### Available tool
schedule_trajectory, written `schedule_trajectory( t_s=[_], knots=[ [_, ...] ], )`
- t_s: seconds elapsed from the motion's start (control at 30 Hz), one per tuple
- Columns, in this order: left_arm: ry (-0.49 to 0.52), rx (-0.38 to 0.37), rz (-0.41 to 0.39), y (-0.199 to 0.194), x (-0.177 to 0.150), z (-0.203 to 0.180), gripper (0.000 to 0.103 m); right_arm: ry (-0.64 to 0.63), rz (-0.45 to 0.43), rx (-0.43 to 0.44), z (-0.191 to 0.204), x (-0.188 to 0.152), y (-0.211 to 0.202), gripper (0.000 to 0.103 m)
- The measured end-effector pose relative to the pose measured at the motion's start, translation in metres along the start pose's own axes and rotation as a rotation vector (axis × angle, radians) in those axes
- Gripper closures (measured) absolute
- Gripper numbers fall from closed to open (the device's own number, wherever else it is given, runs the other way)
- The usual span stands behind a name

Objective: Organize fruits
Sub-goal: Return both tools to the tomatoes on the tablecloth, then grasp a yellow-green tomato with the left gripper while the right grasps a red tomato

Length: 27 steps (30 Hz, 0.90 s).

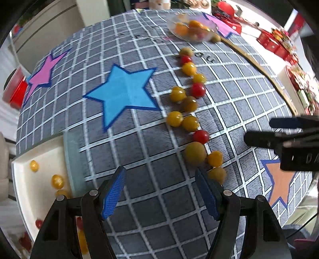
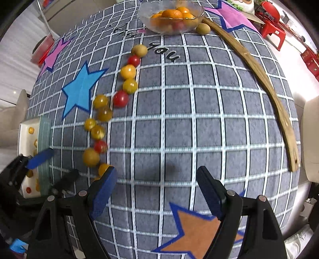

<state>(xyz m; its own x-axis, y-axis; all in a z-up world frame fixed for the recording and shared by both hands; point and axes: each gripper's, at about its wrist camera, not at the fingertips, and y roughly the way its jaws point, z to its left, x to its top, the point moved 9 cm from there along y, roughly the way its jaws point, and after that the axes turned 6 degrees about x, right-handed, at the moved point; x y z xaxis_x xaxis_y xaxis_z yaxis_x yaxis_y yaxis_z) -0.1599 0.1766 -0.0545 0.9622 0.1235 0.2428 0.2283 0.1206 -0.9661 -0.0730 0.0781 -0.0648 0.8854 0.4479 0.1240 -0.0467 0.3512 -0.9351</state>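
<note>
A: Fruits (image 1: 190,103), small round ones in yellow and red, lie in a loose line down the grey checked cloth (image 2: 179,111). Where do the tongs stand?

B: Both are spread and hold nothing. The left gripper (image 1: 160,196) hangs over bare cloth, with the nearest yellow fruit (image 1: 217,175) just beside its right-hand pad. The right gripper (image 2: 157,192) is also over bare cloth; the near end of the line sits just off its left pad.

A: And farther out?

B: A white tray (image 1: 22,171) at the cloth's left edge already has a few yellow and red ones in it. At the far end, a clear glass bowl (image 2: 145,17) holds oranges and more small fruit, with a wooden strip (image 2: 259,73) curving down the right side.

A: How will they handle?

B: Light, I'd judge, smooth-skinned and ready to roll, likely soft enough to split under a hard squeeze. The red fruit (image 1: 201,136) touches its neighbours, so a pad could nudge them away. I'd take one across its widest part, pads either side, closing gently, starting with the end ones.
</note>
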Motion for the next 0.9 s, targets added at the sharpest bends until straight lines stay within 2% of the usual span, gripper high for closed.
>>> schedule_trajectory(
  t_s=[0.23, 0.33, 0.4, 0.43, 0.7, 0.8, 0.9],
  knots=[
    [0.013, -0.017, 0.019, 0.016, 0.008, -0.016, 0.031, -0.007, 0.007, 0.056, 0.008, 0.015, 0.012, 0.026],
    [0.007, -0.005, 0.011, 0.019, 0.013, -0.021, 0.031, -0.006, 0.009, 0.082, 0.017, 0.029, 0.023, 0.033],
    [-0.006, -0.006, 0.018, 0.022, 0.016, -0.024, 0.037, -0.007, 0.012, 0.107, 0.02, 0.037, 0.029, 0.037],
    [-0.009, 0.0, 0.027, 0.026, 0.016, -0.026, 0.044, -0.007, 0.012, 0.116, 0.022, 0.041, 0.031, 0.038],
    [-0.046, 0.019, 0.018, 0.035, 0.02, -0.04, 0.045, -0.075, -0.005, 0.143, 0.043, 0.067, 0.045, 0.042],
    [-0.059, 0.021, 0.021, 0.033, 0.018, -0.038, 0.048, -0.09, -0.014, 0.151, 0.05, 0.075, 0.047, 0.052],
    [-0.07, 0.017, 0.024, 0.031, 0.019, -0.041, 0.058, -0.1, -0.009, 0.165, 0.059, 0.08, 0.052, 0.07]
  ],
)
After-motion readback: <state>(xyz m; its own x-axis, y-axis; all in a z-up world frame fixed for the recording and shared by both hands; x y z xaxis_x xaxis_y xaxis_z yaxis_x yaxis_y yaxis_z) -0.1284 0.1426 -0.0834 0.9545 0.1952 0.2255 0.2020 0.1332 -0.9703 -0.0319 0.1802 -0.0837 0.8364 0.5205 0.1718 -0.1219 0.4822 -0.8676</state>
